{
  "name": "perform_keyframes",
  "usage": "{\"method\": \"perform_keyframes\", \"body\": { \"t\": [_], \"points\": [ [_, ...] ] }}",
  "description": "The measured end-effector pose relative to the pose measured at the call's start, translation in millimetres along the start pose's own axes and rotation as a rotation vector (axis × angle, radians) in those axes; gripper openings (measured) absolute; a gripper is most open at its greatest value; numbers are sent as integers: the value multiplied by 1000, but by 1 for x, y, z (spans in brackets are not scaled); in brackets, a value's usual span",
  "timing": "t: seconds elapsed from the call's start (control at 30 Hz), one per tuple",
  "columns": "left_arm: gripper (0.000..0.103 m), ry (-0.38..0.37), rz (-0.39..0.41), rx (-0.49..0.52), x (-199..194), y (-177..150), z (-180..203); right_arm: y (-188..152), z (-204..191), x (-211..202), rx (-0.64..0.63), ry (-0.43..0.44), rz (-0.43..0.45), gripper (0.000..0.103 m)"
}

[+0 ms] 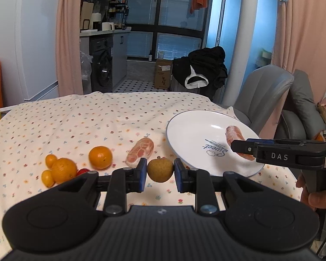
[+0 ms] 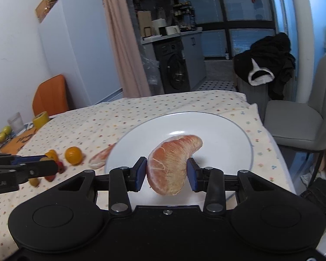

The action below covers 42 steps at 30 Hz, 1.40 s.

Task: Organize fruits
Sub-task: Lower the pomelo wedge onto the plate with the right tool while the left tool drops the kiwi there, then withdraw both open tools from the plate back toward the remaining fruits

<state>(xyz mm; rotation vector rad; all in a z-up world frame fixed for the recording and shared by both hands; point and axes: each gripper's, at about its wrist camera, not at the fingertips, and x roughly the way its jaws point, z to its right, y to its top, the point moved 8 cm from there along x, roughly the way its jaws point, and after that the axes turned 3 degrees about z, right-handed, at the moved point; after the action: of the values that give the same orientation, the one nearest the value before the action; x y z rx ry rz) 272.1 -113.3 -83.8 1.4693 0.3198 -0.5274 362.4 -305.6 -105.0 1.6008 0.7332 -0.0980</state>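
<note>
The left gripper (image 1: 160, 172) held a small brown round fruit (image 1: 160, 169) between its two blue pads; both pads touched the fruit's sides, so the jaws were closed on it, just beside the near-left rim of the white plate (image 1: 197, 128). The right gripper (image 2: 166, 172) had a peeled pomelo segment (image 2: 170, 165) between its pads above the plate (image 2: 223, 134); the left pad touched the segment, but at the right pad a thin gap seemed to show, so I cannot tell whether the grip was firm or loosened; whether the segment rested on the plate or hung above it was also not clear.

In the left wrist view the right gripper (image 1: 235, 145) reached over the plate from the right side, with the same segment (image 1: 233, 133) on the right half of the plate, beside the printed word "Sweet"; a hand (image 1: 315, 192) held its handle.

A second pomelo segment (image 1: 140, 151) lay on the flowered tablecloth (image 1: 76, 119), just left of the plate; further left of the plate was a mandarin (image 1: 100, 157), then a larger orange (image 1: 63, 170) with two small kumquats (image 1: 48, 177) touching it, and a small red fruit (image 1: 83, 171) partly hidden behind the left gripper's finger; all these were well apart from the plate.
</note>
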Motion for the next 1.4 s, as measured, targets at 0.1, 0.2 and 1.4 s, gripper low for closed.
{"method": "perform_keyframes", "body": {
  "t": [0.1, 0.2, 1.4],
  "points": [
    [25, -3, -3, 10, 6, 2, 4, 0, 12, 0, 24, -25, 10, 43],
    [25, -9, -9, 23, 12, 4, 10, -1, 20, -5, 45, -29, 17, 43],
    [29, -61, -7, 50, 38, 18, 41, -15, 14, -28, 97, 47, 28, 63]
  ]
}}
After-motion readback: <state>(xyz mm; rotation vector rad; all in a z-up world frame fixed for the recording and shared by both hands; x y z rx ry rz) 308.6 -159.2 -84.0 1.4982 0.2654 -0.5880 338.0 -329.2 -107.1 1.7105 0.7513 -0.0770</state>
